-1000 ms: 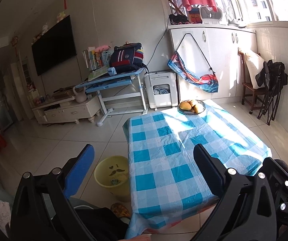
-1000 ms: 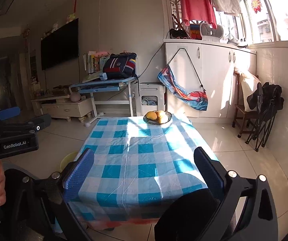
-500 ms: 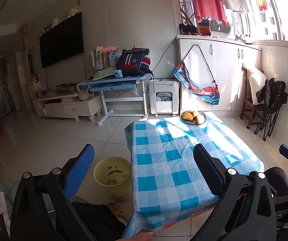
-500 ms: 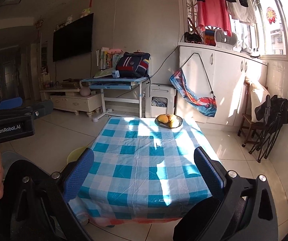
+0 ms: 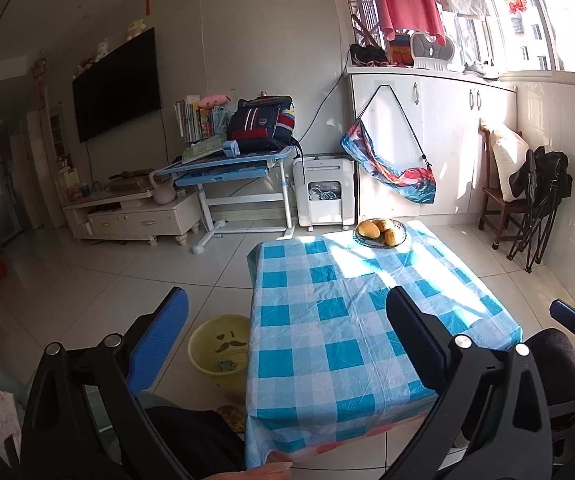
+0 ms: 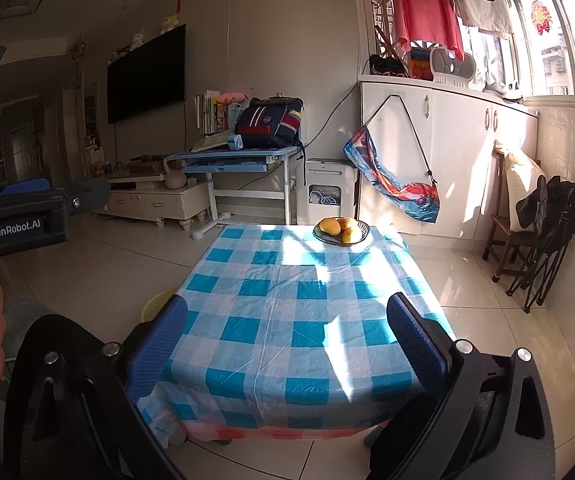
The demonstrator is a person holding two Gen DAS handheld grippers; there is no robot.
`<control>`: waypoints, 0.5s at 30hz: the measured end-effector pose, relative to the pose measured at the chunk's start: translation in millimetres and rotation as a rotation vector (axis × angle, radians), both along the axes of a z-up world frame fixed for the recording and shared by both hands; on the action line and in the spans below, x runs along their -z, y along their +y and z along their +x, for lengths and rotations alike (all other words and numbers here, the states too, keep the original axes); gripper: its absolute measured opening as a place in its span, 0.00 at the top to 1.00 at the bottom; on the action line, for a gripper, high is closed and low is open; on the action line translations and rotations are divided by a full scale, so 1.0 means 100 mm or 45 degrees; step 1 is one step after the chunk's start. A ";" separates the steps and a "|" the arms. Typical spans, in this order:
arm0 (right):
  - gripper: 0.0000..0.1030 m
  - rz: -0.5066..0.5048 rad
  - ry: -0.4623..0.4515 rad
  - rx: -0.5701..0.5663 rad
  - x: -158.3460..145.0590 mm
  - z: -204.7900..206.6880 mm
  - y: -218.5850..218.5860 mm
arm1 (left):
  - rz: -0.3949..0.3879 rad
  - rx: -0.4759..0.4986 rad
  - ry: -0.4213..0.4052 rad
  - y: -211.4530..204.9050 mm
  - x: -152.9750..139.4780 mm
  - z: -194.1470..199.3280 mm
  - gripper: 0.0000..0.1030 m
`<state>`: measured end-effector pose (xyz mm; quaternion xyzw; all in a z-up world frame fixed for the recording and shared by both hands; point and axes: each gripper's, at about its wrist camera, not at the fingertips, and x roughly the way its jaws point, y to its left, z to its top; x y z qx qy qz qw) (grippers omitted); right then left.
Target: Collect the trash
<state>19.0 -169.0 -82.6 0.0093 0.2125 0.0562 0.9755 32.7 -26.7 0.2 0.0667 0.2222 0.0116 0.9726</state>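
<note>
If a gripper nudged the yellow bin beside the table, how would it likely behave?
The yellow bin looks like thin plastic with only a few scraps inside, so it is probably light and would slide easily on the glossy floor tiles. It is open-topped and fairly tall, so a push near the rim might tip it.

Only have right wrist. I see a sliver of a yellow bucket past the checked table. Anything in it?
Observer: Yes. In the left wrist view the yellow plastic bucket stands on the floor tiles beside the blue-and-white checked tablecloth, and a few small scraps lie at its bottom.
Operator: Loose trash near it?
Observer: One mottled yellow-brown thing lies on the floor on the near side of the bucket, by the table's corner. It is too unclear to identify.
Operator: Left fingers holding anything?
Observer: No. The left gripper is open, with nothing between its fingers.
</note>
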 end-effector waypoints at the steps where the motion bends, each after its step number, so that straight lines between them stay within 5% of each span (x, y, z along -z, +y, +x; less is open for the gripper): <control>1: 0.07 0.001 -0.004 0.003 0.00 0.00 -0.01 | 0.000 0.005 0.001 -0.01 0.00 -0.01 0.07; 15: 0.07 0.031 -0.077 -0.049 -0.11 -0.03 0.06 | -0.037 -0.002 0.023 -0.03 0.07 -0.16 0.07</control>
